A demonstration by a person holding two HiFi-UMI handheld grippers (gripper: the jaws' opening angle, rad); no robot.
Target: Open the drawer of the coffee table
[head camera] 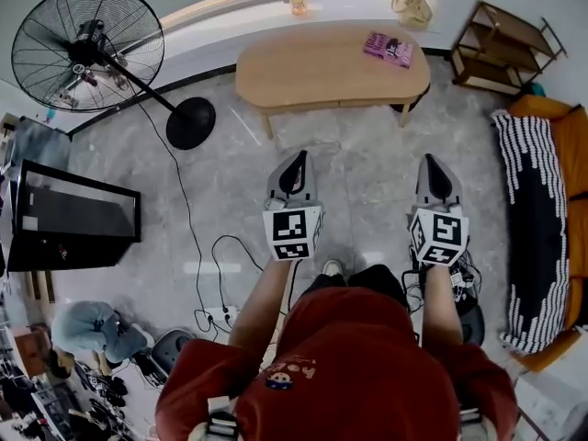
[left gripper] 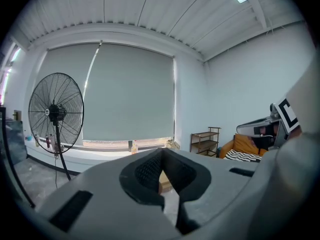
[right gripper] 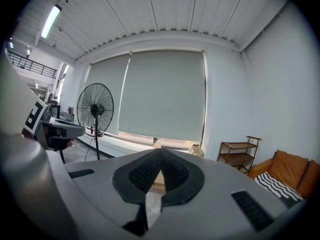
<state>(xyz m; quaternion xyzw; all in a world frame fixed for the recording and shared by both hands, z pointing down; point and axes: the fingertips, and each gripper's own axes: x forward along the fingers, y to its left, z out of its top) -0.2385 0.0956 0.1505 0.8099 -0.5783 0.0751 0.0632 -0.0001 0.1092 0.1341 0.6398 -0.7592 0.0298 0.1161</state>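
**Facing the coffee table, both grippers clenched empty**

Nearest is the person's red shirt (head camera: 358, 366), whose chest print is too small to read. Ahead of it the left gripper (head camera: 299, 157) and right gripper (head camera: 432, 161) are side by side above the floor. Each has its jaws pressed together on nothing, tips aimed at the table. The coffee table (head camera: 322, 72) stands well beyond them. It is oval, with its long axis running left to right across the head view and one long side facing the person. I cannot make out a drawer front in that side. A pink book (head camera: 389, 48) lies on its right end, title illegible. Farther right stands a wooden shelf (head camera: 505, 49), and a fan (head camera: 87, 47) stands at left.
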